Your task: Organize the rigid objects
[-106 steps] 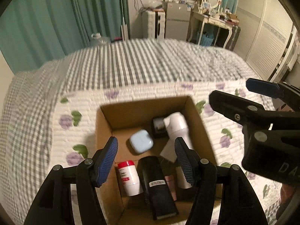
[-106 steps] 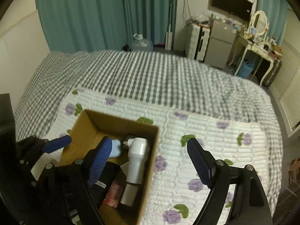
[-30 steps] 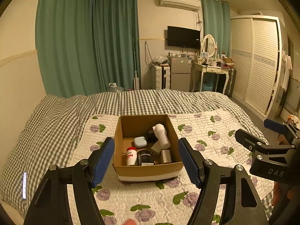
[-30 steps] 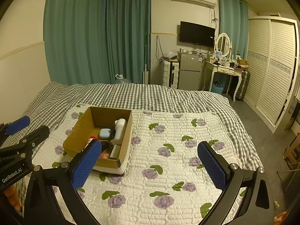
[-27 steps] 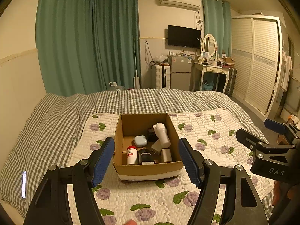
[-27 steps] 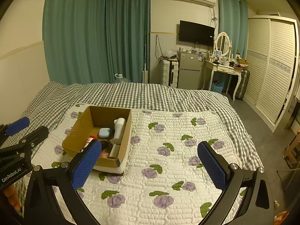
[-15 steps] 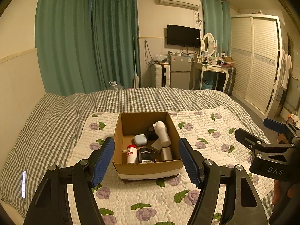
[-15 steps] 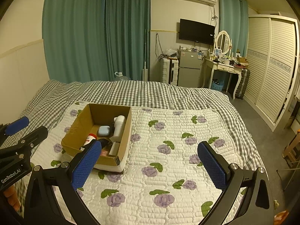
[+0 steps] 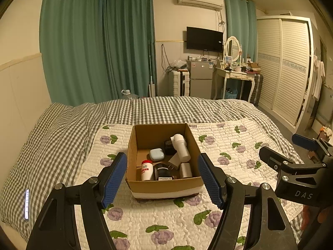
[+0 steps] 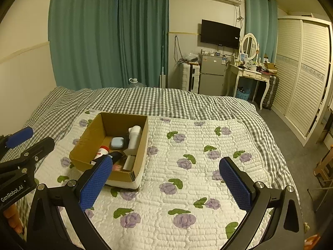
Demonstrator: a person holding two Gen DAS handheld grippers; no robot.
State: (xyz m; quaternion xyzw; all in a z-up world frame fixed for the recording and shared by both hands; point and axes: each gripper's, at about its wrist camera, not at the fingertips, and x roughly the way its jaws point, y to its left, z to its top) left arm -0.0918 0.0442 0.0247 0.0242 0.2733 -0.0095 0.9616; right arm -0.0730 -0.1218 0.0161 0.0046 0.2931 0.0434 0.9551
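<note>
Left wrist: cardboard box [image 9: 164, 184] holding white bottle [image 9: 181, 146], earbud case [image 9: 156, 154].

Left tongs [image 9: 162, 177] gape wide, empty, framing the cardboard box [image 9: 164, 184] on the floral quilt [image 9: 229, 156].

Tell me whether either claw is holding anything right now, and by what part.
Nothing is held. The left claw and right claw are both open and empty, away from the cardboard box of items on the bed.
</note>
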